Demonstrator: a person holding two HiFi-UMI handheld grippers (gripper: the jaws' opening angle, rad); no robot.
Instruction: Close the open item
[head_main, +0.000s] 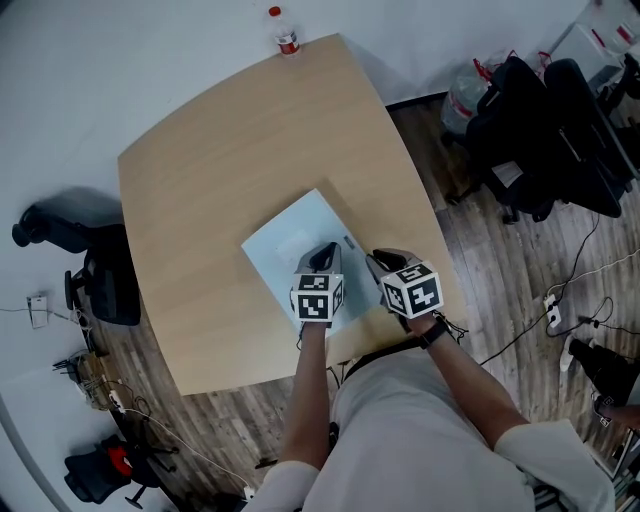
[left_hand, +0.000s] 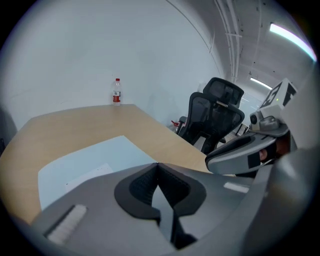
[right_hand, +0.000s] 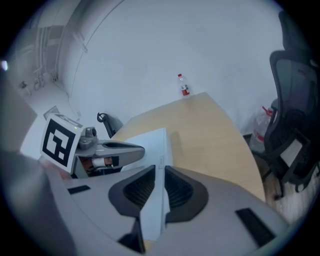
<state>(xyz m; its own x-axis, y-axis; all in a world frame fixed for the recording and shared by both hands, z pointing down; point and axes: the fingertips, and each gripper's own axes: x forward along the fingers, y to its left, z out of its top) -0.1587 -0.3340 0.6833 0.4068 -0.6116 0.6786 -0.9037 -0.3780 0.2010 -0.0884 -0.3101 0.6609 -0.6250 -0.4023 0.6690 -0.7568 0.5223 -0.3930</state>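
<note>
Lying flat on a smooth, light wood table (head_main: 230, 150) with rounded corners is a thin, pale blue rectangular folder (head_main: 290, 235), matte and sharp-cornered, set toward the person's side. The left gripper (head_main: 322, 252) and right gripper (head_main: 385, 262), glossy grey with ribbed black pads, sit side by side at its near edge. Each has its jaws pressed together on a thin sheet of the folder's edge. A small clear plastic bottle (head_main: 287, 40) with a red cap stands at the far corner.
</note>
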